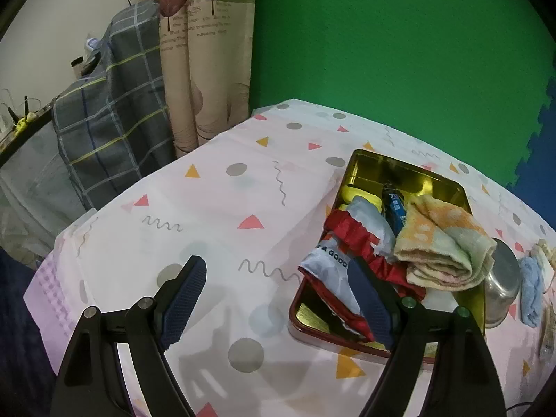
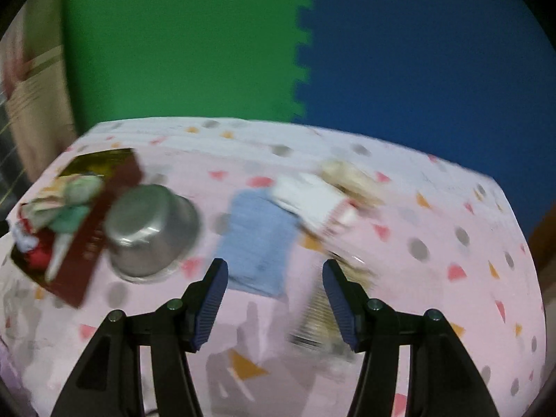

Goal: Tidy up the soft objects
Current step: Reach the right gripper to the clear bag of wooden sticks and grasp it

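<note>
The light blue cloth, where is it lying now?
In the right wrist view the light blue cloth lies flat on the tablecloth near the centre, between the upturned steel pot on its left and a white item on its right.

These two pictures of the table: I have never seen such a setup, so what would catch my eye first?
Probably the gold-lined tin on the patterned tablecloth, heaped with soft things: a folded orange towel and a red and pale blue cloth. Right beside it stands an upturned steel pot, with a light blue cloth lying flat further right. Behind the table, the wall is bright green and deep blue.
</note>
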A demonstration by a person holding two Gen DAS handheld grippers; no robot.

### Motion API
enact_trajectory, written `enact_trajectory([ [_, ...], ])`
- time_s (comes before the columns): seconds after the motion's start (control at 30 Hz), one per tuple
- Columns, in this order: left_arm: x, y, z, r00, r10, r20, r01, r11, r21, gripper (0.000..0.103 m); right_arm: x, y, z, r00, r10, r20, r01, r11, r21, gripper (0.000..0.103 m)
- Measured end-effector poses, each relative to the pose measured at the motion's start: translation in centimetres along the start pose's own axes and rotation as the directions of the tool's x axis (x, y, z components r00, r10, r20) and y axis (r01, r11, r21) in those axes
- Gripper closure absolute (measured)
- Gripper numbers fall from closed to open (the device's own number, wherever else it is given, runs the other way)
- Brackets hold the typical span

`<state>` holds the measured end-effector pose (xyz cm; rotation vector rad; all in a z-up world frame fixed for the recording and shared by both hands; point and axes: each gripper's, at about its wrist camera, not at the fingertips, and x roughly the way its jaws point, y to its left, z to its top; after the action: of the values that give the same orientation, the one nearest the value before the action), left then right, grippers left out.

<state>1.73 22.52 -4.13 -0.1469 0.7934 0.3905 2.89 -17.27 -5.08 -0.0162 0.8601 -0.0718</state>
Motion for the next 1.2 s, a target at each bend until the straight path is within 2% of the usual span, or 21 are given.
enact_trajectory([
  [0.17, -0.2, -0.3, -0.1, 1.000, 0.015, 0.016, -0.015, 1.000, 0.017, 0.022, 1.3, -2.8, -1.5, 0.998, -0.023, -0.053, 0.027, 0.998, 0.064, 0.045],
  [0.6, -0.9, -1.5, -0.3, 0.998, 0.023, 0.062, -0.028, 0.997, 0.077, 0.022, 4.4, -4.3, -2.9, 0.994, -0.025, -0.104, 0.036, 0.994, 0.105, 0.045],
  [0.83, -1.3, -2.2, -0.5, 0.995, 0.031, 0.095, -0.041, 0.994, 0.104, 0.022, 4.3, -5.1, -3.4, 0.997, -0.047, -0.065, 0.053, 0.995, 0.087, 0.045],
  [0.87, -1.4, -2.4, -0.6, 0.994, 0.032, 0.100, -0.043, 0.993, 0.108, 0.022, 4.3, -5.2, -3.4, 0.997, -0.048, -0.060, 0.053, 0.995, 0.082, 0.046],
  [1.0, -1.8, -3.1, -0.9, 0.993, 0.039, 0.113, -0.054, 0.990, 0.132, 0.022, 4.2, -5.7, -3.5, 0.998, -0.037, -0.049, 0.041, 0.996, 0.079, 0.063],
  [1.2, -3.0, -4.1, -1.0, 0.992, 0.024, 0.121, -0.044, 0.986, 0.163, 0.022, 3.9, -7.1, -3.7, 0.999, -0.031, -0.037, 0.034, 0.995, 0.089, 0.071],
])
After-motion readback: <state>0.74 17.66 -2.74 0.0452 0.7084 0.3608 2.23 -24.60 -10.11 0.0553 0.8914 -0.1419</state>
